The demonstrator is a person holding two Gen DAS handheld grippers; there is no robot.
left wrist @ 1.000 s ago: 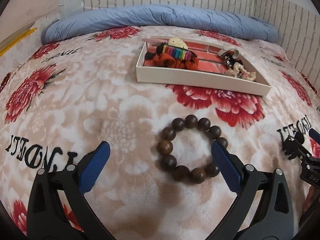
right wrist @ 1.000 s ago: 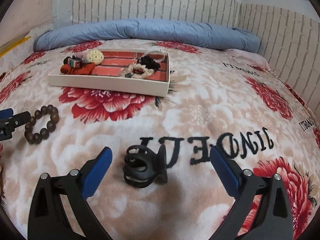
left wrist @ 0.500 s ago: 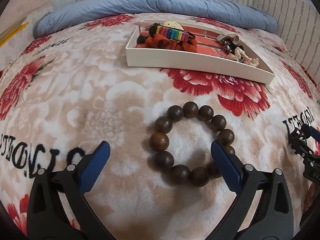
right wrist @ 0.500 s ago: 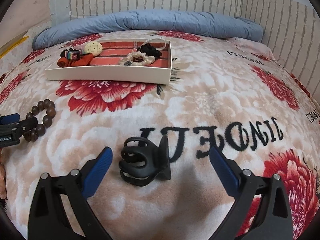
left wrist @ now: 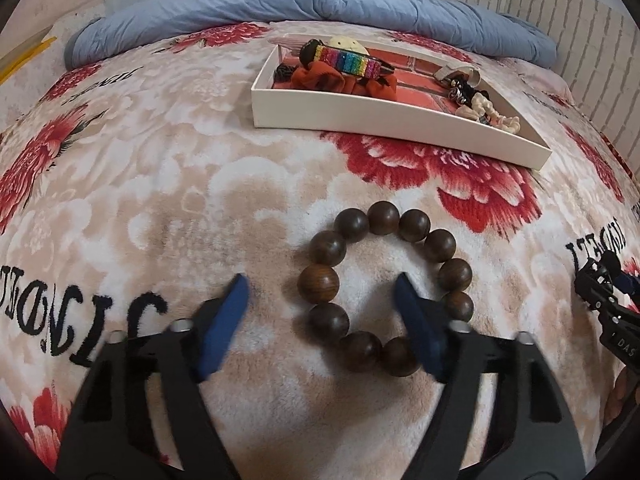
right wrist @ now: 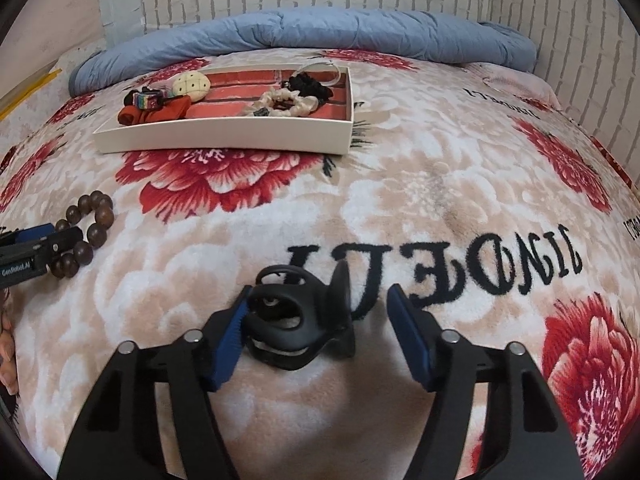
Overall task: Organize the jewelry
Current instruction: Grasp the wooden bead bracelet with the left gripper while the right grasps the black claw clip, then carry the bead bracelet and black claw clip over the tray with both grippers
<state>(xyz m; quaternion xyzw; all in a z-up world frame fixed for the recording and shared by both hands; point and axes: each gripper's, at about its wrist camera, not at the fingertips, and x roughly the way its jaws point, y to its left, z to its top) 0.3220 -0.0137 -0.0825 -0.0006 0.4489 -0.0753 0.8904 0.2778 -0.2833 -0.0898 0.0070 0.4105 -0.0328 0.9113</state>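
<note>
1. I am holding the left gripper [left wrist: 320, 312] over the wooden bead bracelet [left wrist: 384, 292], which is lying flat on the floral blanket [left wrist: 160, 200], on the near side of the white tray [left wrist: 384, 120].
2. Its jaws have just been closing; the right pad is standing inside the ring of beads, the left pad outside it, and neither is pressing yet.
3. I am keeping the right gripper [right wrist: 316, 320] around the black claw clip [right wrist: 300, 320], also on the near side of the tray [right wrist: 224, 136].
4. Those jaws have just been closing too; the left pad is touching the clip, the right pad is standing clear.
</note>
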